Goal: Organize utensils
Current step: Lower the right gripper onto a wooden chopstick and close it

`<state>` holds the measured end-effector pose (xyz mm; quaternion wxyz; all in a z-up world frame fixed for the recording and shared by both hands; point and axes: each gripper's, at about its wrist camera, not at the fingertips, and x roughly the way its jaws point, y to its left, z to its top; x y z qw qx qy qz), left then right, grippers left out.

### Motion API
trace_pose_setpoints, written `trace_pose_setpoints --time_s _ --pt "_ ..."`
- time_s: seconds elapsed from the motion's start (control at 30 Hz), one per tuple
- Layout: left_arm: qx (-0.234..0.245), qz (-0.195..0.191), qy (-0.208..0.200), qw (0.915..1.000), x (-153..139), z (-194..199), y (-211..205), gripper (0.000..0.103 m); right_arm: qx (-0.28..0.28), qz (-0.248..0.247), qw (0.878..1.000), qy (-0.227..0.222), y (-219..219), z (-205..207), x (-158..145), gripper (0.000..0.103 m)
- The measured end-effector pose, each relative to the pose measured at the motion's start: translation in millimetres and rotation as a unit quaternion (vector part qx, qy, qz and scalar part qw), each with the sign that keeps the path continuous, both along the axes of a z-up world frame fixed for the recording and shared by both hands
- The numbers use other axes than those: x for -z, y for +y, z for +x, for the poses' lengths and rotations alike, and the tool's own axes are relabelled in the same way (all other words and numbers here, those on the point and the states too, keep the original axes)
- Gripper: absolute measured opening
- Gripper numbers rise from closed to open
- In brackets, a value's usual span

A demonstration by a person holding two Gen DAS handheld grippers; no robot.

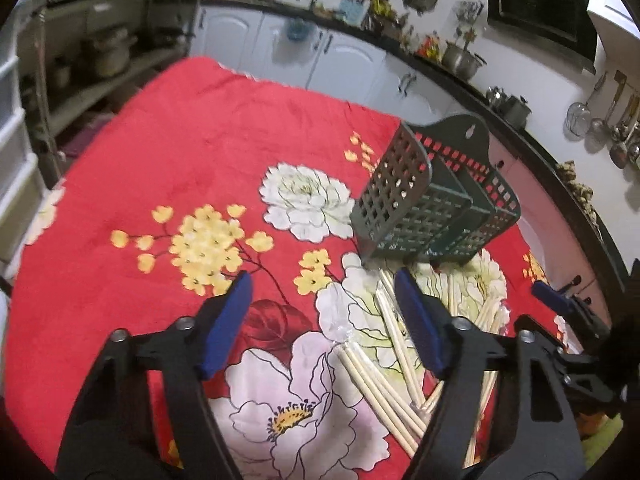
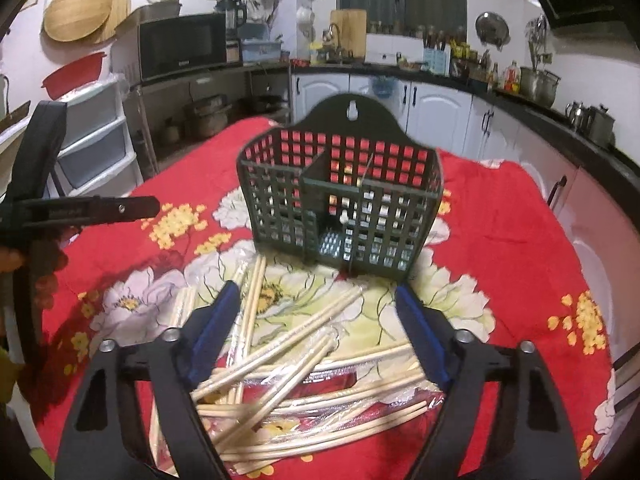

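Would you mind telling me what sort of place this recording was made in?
Most likely a home kitchen: a microwave on a shelf, white cabinets under a dark counter, and ladles hanging on the wall.

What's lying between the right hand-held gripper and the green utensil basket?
In the right wrist view, wrapped wooden chopsticks lie on the flowered cloth between the right hand-held gripper and the basket.

I see a red cloth with big flowers (image 2: 520, 208) covering the table. Behind it stand white cabinets (image 2: 436, 108) under a dark counter (image 2: 532, 110). A microwave (image 2: 182, 46) sits at left, and steel pots (image 2: 540, 84) at right.
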<state>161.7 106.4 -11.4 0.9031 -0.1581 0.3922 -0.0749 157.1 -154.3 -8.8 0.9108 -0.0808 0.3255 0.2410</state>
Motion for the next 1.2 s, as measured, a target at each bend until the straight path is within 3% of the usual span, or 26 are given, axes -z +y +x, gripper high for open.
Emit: trace_pose_setpoints --time_s 0.2,0.53,0.8,1.0,1.1,1.17,1.2 --pt "0.045 -0.037 0.043 0.9974 22.9 11.6 -5.8 0.032 0.002 0.003 0.999 0.034 -4.3 12.8 17.0 0.049" --pt "0.089 -0.04 0.084 0.9917 49.3 27.8 -21.4 0.028 0.008 0.007 0.998 0.055 -11.5 22.8 26.8 0.046" --pt "0.096 -0.033 0.099 0.9898 62.7 37.7 -28.7 0.006 0.0 0.004 0.996 0.088 -11.0 34.9 38.3 0.043" --pt "0.104 -0.026 0.102 0.989 64.1 46.3 -32.5 0.002 0.002 0.031 0.99 0.14 -12.7 52.5 50.7 0.037" --pt "0.105 -0.026 0.098 0.9893 62.8 49.6 -33.6 0.002 0.005 0.058 0.983 0.173 -18.2 62.5 58.2 0.027" --pt "0.105 -0.028 0.095 0.9895 60.7 52.0 -34.5 0.002 0.004 0.078 0.979 0.187 -22.7 65.5 59.7 0.013" --pt "0.106 -0.031 0.093 0.9895 59.1 53.1 -34.1 0.002 0.004 0.083 0.979 0.189 -24.4 66.1 59.5 0.012"
